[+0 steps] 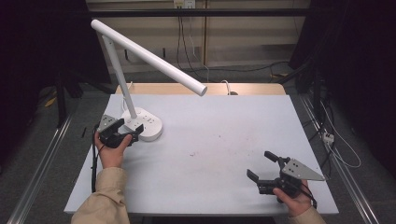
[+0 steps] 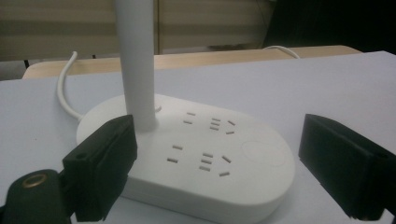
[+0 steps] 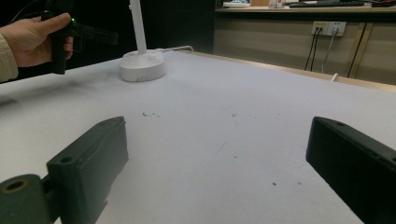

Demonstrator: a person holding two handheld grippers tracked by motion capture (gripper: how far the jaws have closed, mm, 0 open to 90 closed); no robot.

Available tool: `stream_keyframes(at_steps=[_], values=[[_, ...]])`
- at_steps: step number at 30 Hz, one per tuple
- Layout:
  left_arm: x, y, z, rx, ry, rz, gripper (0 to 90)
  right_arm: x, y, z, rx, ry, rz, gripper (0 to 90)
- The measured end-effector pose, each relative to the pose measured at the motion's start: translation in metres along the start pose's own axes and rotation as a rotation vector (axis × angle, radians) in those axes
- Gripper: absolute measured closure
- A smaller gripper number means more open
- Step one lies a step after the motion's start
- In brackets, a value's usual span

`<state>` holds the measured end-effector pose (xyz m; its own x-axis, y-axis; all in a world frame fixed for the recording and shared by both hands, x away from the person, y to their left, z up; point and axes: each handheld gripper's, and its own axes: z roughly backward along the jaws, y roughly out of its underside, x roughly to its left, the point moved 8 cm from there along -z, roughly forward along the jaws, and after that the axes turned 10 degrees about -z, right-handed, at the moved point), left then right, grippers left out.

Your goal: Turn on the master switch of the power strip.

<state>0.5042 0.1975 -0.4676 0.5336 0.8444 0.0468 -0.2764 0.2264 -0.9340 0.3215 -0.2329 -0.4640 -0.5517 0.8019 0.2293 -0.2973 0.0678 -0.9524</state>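
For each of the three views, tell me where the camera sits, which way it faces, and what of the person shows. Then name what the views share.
High view: above the person's side, looking forward and down on the table; both hands, the left gripper and the right gripper show.
Left gripper view: rides the left gripper, facing the lamp base between its open jaws.
Right gripper view: rides the right gripper low over the table, facing across it; its open jaws show, and farther off the left hand.
Shared: all three show the white lamp and the table.
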Motion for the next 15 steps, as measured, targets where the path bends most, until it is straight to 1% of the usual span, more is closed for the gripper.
stream_keyframes(at_steps=[4,7,9,10,11,13,15], values=[[0.0022,0.0005,-0.0015,0.002,-0.013,-0.013,14.7,0.0006,0.0002,0.0001,0.001,-0.002,-0.004,5.1],[0.0037,0.0014,-0.0037,0.014,-0.017,-0.013,15.6,0.0013,0.0003,0.0001,0.002,-0.005,-0.001,5.1],[0.005,0.0007,-0.0045,0.018,-0.018,-0.019,18.0,0.0014,0.0003,0.0,0.002,-0.005,0.0,5.1],[0.0053,-0.0003,-0.0053,0.014,-0.021,-0.013,18.0,0.0014,0.0003,0.0,0.002,-0.005,0.0,5.1],[0.0063,-0.0009,-0.0055,0.016,-0.019,-0.016,20.6,0.0012,0.0003,0.0001,0.002,-0.005,-0.002,5.1],[0.0088,-0.0025,-0.006,0.02,-0.029,-0.021,21.4,0.0012,0.0003,0.0002,0.002,-0.006,-0.002,5.1],[0.0102,-0.0053,-0.0069,0.012,-0.033,-0.013,24.1,0.0011,0.0004,0.0003,0.002,-0.005,-0.002,5.1]])
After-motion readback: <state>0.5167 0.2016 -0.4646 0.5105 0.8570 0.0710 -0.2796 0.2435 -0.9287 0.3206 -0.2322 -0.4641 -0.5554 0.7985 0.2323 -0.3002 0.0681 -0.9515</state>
